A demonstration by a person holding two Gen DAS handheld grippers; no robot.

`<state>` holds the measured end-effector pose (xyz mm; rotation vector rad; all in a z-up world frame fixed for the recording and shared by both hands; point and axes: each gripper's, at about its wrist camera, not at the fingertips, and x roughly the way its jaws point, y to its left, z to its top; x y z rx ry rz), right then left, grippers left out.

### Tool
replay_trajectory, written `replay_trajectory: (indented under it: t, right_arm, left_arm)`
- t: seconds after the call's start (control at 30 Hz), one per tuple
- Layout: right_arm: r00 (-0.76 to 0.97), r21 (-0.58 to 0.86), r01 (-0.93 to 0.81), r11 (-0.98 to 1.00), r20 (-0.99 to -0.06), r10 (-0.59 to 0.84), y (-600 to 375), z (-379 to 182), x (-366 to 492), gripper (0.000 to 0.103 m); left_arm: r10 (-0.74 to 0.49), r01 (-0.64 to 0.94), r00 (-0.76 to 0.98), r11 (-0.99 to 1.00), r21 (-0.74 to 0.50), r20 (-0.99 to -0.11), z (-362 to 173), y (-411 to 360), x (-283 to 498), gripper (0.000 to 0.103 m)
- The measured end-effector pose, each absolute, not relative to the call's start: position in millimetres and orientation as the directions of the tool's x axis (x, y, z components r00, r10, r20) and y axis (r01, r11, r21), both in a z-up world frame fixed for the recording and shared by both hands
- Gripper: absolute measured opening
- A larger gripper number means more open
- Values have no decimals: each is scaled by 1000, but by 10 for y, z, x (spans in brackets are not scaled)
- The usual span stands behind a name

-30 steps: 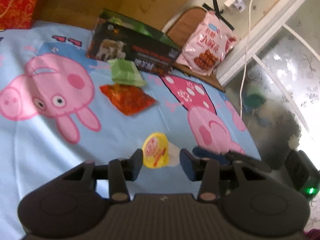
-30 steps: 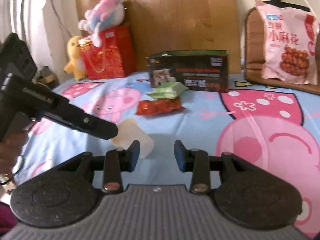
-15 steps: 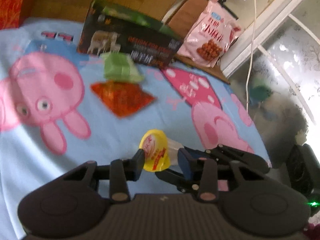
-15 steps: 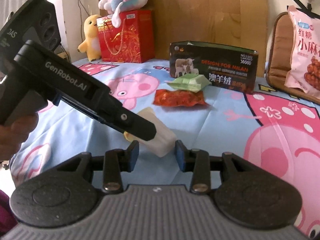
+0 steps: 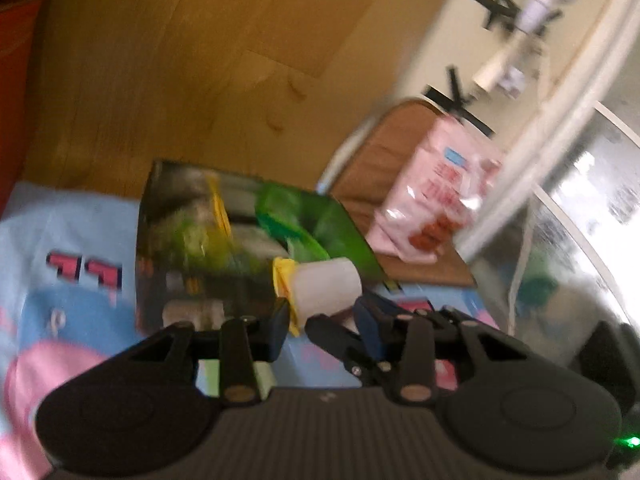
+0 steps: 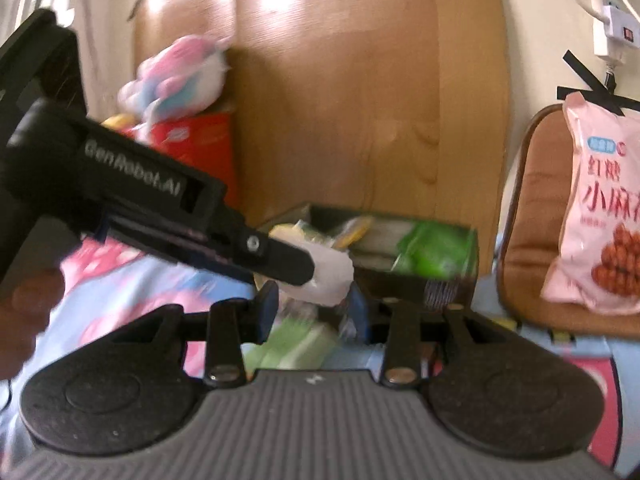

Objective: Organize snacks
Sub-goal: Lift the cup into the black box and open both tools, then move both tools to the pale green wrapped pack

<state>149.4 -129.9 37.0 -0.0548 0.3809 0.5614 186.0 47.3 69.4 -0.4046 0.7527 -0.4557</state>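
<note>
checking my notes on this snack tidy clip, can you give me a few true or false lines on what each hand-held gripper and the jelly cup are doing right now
1. The left hand-held gripper is shut on the jelly cup. True.
2. The jelly cup lies flat on the bedsheet. False: it is lifted off the sheet, in front of the dark snack box.
3. The snack box is open on top with packets inside. True: green and yellow wrappers show in it.
4. The right hand-held gripper grips the pink snack bag. False: the bag leans on the brown chair, off to the side and untouched.
5. A green packet lies on the sheet below the right gripper's fingers. True.
</note>
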Motion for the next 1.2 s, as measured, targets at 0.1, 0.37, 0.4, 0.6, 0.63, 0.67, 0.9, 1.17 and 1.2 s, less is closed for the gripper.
replay_trajectory:
  t: [0.1, 0.37, 0.4, 0.6, 0.63, 0.67, 0.9, 1.17, 1.2]
  right_arm:
    - [794, 29, -527, 850, -339, 504, -1208, 412, 1727, 42]
    - [833, 23, -446, 895, -354, 425, -1157, 354, 2006, 42]
    - [838, 40, -427, 903, -356, 412, -1191, 357, 2015, 42]
    - [808, 168, -461, 871, -326, 491, -1493, 314, 1591, 43]
    - [788, 190, -477, 858, -340, 513, -1515, 254, 1519, 44]
    - [766, 202, -490, 848, -365, 529, -1518, 179, 1453, 45]
    - [599, 207, -565, 799, -562, 570, -1137, -150, 1488, 56]
    - [630, 130, -609, 783, -521, 576, -948, 46, 989, 49]
    - [624, 118, -626, 771, -518, 585, -943, 54, 887, 49]
  left_arm:
    - [-506, 237, 676, 838, -492, -536, 705, 475, 2094, 39]
    - [-471, 141, 690, 833, -535, -550, 626, 547, 2407, 40]
    - [-481, 141, 689, 823, -551, -543, 639, 595, 2387, 40]
    - [-501, 198, 698, 821, -535, -511, 680, 761, 1864, 45]
    - [-507, 200, 692, 819, -538, -514, 638, 790, 1790, 45]
    - [-507, 192, 680, 820, -539, -530, 569, 801, 1730, 45]
    - [-485, 60, 544, 836, -545, -685, -55, 703, 1751, 41]
    - [-457, 118, 606, 861, -494, -652, 268, 754, 1058, 40]
    - [-458, 120, 603, 861, -494, -653, 290, 772, 959, 40]
